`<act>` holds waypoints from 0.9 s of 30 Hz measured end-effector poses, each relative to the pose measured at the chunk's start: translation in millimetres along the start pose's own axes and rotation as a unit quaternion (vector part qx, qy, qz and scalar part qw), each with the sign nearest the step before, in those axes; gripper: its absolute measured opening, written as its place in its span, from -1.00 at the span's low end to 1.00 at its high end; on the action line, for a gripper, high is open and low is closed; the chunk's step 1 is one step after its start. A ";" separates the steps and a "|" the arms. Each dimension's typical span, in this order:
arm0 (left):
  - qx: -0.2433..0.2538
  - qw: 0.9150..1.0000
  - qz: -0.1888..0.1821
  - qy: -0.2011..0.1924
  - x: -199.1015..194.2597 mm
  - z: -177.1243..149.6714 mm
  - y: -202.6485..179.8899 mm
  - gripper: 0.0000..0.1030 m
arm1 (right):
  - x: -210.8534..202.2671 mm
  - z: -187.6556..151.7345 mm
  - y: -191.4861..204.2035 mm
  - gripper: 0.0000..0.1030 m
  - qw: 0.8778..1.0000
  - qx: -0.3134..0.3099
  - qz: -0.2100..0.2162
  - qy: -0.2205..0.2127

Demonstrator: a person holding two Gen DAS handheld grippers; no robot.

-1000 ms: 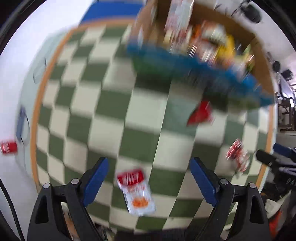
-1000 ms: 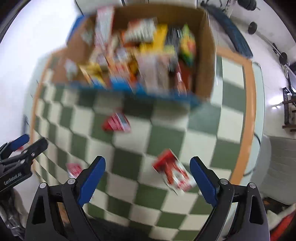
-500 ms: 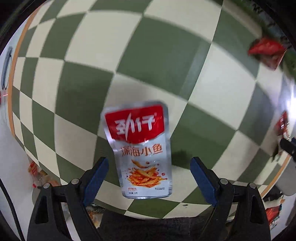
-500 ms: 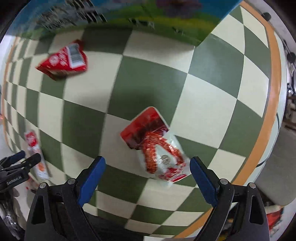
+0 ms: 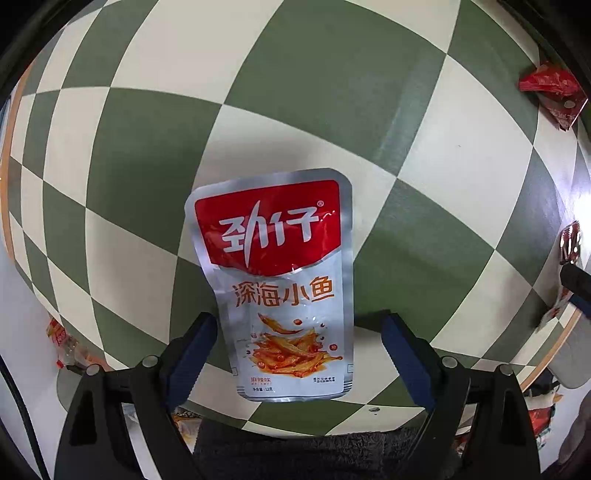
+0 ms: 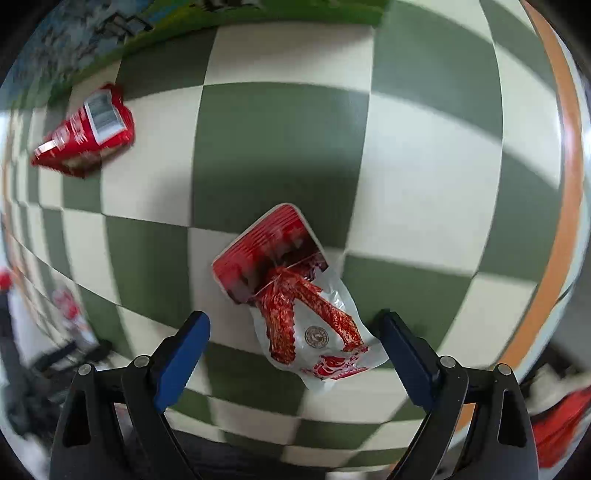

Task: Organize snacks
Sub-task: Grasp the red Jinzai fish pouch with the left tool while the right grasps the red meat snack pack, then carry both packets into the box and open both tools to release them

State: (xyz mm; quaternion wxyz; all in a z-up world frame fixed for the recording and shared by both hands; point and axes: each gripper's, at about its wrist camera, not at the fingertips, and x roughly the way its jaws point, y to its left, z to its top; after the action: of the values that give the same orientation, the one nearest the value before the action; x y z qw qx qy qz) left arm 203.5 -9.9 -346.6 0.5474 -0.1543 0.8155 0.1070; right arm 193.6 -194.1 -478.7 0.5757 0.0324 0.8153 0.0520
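Left claw (image 5: pixel 297 339): released, its blue-padded fingers (image 5: pixel 192 350) spread wide and low over the checkered worktop (image 5: pixel 332 92).
Silver fish packet (image 5: pixel 280 284): lies flat on the worktop, its lower half between the left claw's fingers (red banner end pointing away from the claw); the left finger sits just beside its edge, the right finger stands a little apart, and whether either touches it I cannot tell.
Crumpled red wrapper (image 5: pixel 552 94): far ahead and to the right of the left claw, near the worktop's edge.
Right claw (image 6: pixel 295 343): released, fingers spread to either side of a snack.
Red-and-white snack packet (image 6: pixel 291 291): on the worktop, tilted, its white end between the right claw's fingers and close to the right finger (image 6: pixel 404 362); its red end points ahead and left.
Red packet with barcode label (image 6: pixel 86 131): well ahead and to the left of the right claw, blurred, beside the wall of a printed box (image 6: pixel 110 33).
Orange border (image 6: pixel 557 192): runs along the worktop's rim to the right of the right claw.
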 end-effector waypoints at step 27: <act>0.161 0.980 0.058 -0.103 -14.5 -3.4 -64.4 0.10 | 18.0 -91.5 6.1 0.29 0.996 0.067 0.044 -0.040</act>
State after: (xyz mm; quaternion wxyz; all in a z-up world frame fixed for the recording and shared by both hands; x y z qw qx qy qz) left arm 229.5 -69.0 -332.3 0.6391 -0.0049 0.7689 0.0209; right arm 101.2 -190.3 -464.5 0.6019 0.1090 0.7908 0.0208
